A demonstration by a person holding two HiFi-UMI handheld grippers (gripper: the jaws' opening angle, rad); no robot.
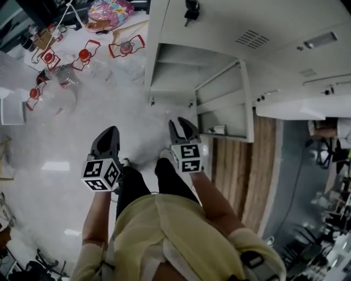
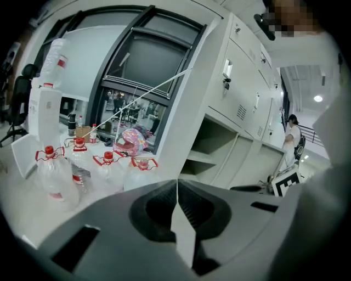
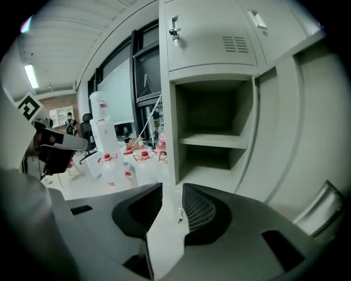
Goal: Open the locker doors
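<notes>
So where we're at: one lower locker door point(image 1: 224, 101) is already swung wide open, showing a bare compartment point(image 3: 211, 129) with a single shelf. The upper door point(image 3: 204, 38) right above it, with keys point(image 1: 191, 11) dangling from its lock, is shut, and so are the neighbours further along. Looks to us like we're between doors. Neither tool touches anything: the left gripper point(image 1: 109, 133) has its jaws pressed together on nothing, and the right gripper point(image 1: 179, 125) has its jaws parted with only air between them, hanging in front of the open compartment. Next move, we reckon, is lifting the right one up to that keyed lock or the door edge, catching it and pulling along the hinge arc without clipping the open door. Room-wise: pale glossy floor point(image 1: 77, 126), a wooden strip point(image 1: 241, 164) beside the open door, a bunch of clear bottles with red caps point(image 1: 83, 56) and a pink helmet-looking thing point(image 1: 109, 11) off to the left, near a big dark window point(image 2: 148, 60).
</notes>
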